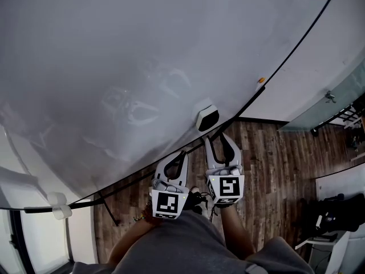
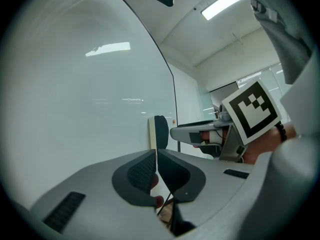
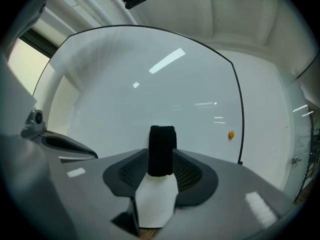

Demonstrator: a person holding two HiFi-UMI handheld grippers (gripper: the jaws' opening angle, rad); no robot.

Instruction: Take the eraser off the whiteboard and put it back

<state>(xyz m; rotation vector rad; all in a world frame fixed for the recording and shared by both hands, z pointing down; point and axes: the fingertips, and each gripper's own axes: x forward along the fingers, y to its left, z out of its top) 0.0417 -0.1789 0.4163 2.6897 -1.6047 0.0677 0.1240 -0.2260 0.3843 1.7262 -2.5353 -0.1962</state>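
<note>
Eraser (image 1: 207, 119) sits on the whiteboard (image 1: 142, 50), near its lower edge. Right gripper (image 1: 217, 137): jaws partly open, in line with the eraser, not gripping it. Left gripper (image 1: 183, 153): jaws closed, empty. Wood-plank floor (image 1: 274, 164) below; white wall (image 1: 319, 67) beside the board.

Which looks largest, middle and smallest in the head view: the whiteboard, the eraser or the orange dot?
1. whiteboard, filling most of the view.
2. eraser, a small block near the board's edge.
3. orange dot, a mere speck.
Both sit on the board, so nearness barely matters.
</note>
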